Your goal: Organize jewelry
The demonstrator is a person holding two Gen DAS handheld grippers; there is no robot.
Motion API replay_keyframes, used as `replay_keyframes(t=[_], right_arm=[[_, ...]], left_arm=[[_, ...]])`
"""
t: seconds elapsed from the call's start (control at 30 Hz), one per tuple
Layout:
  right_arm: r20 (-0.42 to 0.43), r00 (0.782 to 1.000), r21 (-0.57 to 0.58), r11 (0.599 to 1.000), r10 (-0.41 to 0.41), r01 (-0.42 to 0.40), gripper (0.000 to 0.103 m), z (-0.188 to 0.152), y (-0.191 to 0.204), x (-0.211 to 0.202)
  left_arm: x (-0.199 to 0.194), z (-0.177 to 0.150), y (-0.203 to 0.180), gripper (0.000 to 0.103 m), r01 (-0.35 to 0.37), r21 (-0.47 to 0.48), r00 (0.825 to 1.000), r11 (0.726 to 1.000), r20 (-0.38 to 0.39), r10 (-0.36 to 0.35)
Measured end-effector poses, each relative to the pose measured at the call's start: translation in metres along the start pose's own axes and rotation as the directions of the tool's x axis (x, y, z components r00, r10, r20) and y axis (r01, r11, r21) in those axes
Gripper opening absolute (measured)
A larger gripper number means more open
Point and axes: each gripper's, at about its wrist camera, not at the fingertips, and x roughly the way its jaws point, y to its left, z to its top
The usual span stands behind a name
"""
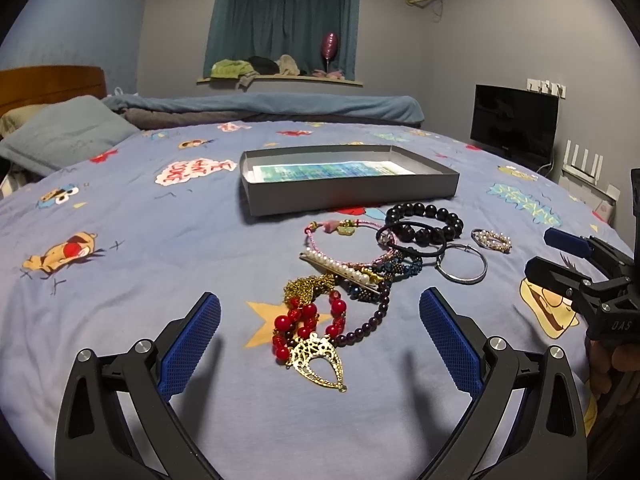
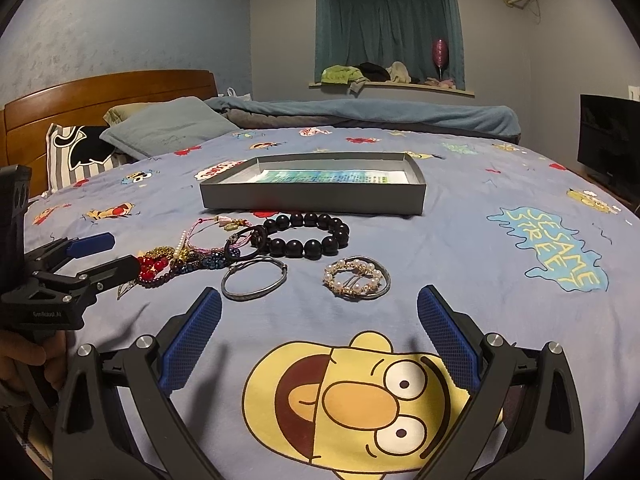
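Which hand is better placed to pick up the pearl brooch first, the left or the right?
Right, probably. The pearl brooch lies just ahead of the open right tongs, apart from the pile. The open left tongs face the red bead necklace instead.

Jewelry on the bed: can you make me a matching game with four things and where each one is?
Things:
1. shallow grey cardboard box
2. bracelet of big black round beads
3. round brooch of white pearls and gold wire
4. plain thin silver bangle

Places:
A. farthest right of the jewelry, lying apart from the rest
B. just in front of the box
C. behind all the jewelry, with a printed paper inside
D. left of the brooch, in front of the black beads

Pairs: 1-C, 2-B, 3-A, 4-D
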Motion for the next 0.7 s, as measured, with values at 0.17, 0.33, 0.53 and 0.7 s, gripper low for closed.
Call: replay_keyframes(t=[0.17, 0.33, 0.53, 0.7], right_arm=[[0.0, 1.0, 0.01, 1.0, 0.004, -0.004, 0.097, 0.0003, -0.0011, -0.0007], [0.0, 1.0, 0.016, 1.0, 0.005, -0.005, 0.097, 0.0001, -0.0032, -0.0019], [-0.001, 1.0, 0.021, 1.0, 0.002, -0.002, 0.097, -0.0008, -0.0058, -0.004], [0.0, 1.0, 0.019, 1.0, -0.001, 0.001, 0.097, -0.0009, -0.0069, -0.0059]], left_arm=[[-0.0001, 0.0007, 0.0022, 0.099, -0.008, -0.005, 1.0, 1.0, -0.001, 0.008], [0.0015, 0.0006, 0.0034, 0.098, -0.004, -0.011, 1.0, 1.0, -0.008, 0.004], [0.0025, -0.0009, 0.0042, 0.096, 0.0, -0.01, 0.999, 1.0, -0.032, 0.0], [0.0065, -0.0034, 0.0091, 0.088, -0.005, -0.018, 0.997, 1.0, -0.08, 0.004]])
